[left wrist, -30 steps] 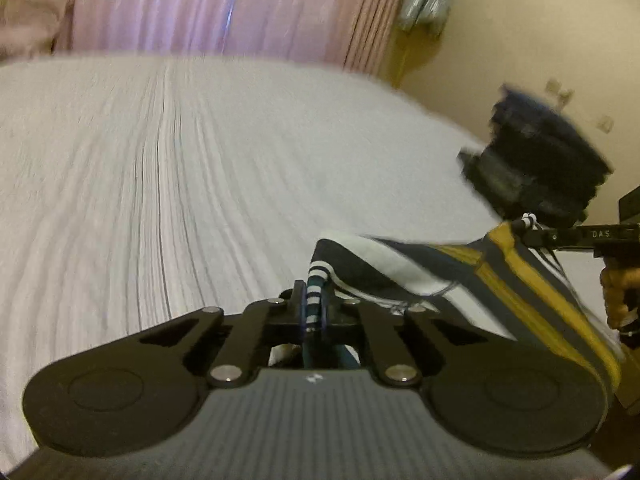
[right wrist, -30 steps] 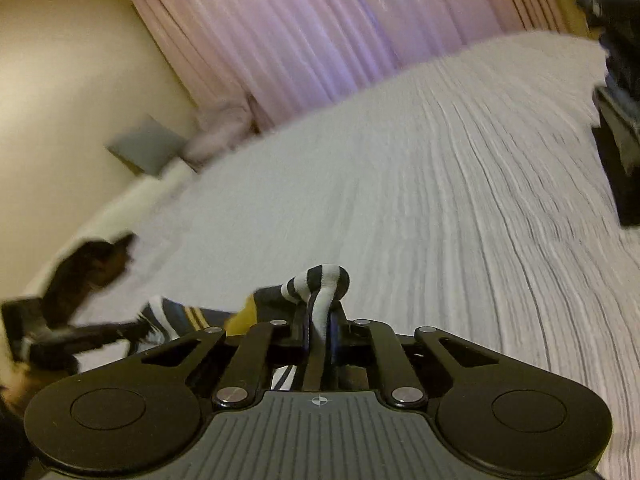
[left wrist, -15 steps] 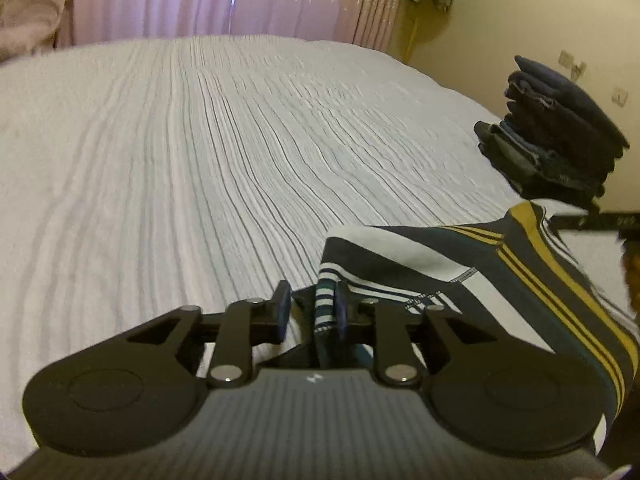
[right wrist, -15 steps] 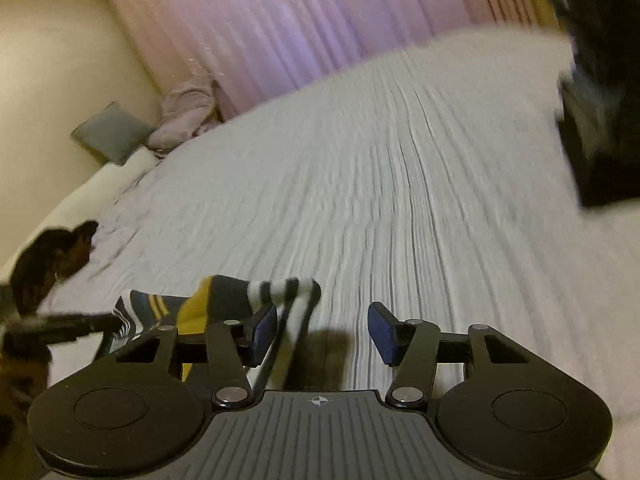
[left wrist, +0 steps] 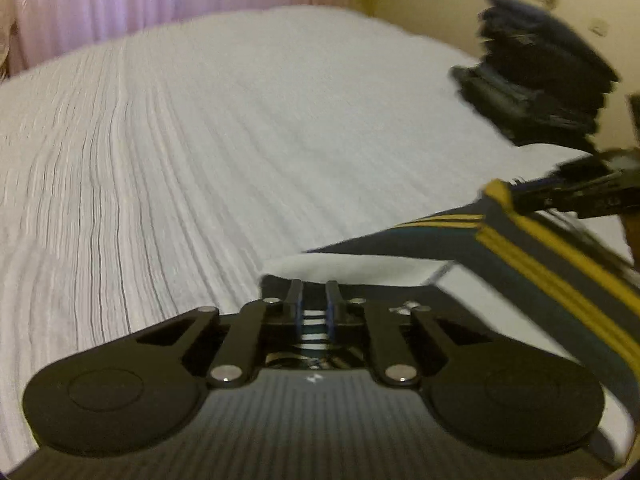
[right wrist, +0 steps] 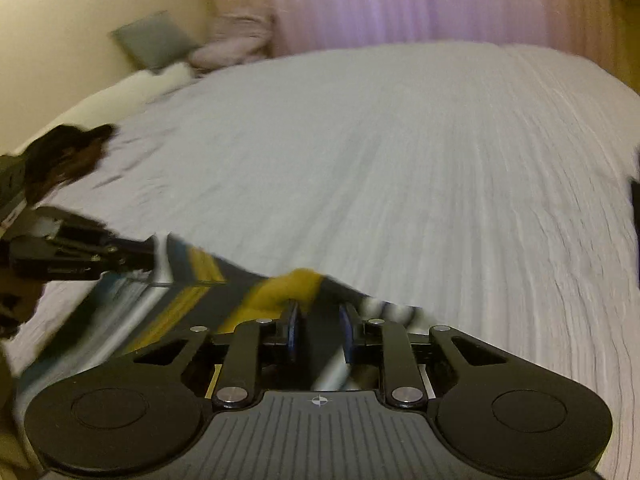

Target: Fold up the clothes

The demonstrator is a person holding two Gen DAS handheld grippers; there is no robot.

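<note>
A striped garment (left wrist: 520,256), navy, white and mustard yellow, hangs stretched between my two grippers above the white bed (left wrist: 240,140). My left gripper (left wrist: 314,304) is shut on its striped edge. My right gripper (right wrist: 318,322) has its jaws nearly closed around the garment (right wrist: 280,292); the cloth sits between them. The right gripper also shows at the right of the left wrist view (left wrist: 580,196), and the left gripper at the left of the right wrist view (right wrist: 80,256). Both views are blurred.
A stack of dark folded clothes (left wrist: 540,76) sits on the bed at the right. A grey pillow (right wrist: 152,38) and a pinkish bundle (right wrist: 236,40) lie at the head of the bed. Pink curtains (right wrist: 400,0) hang behind.
My right gripper opened half a second ago and has now closed again around the garment. Both grippers have moved and the garment is pulled tauter between them.
</note>
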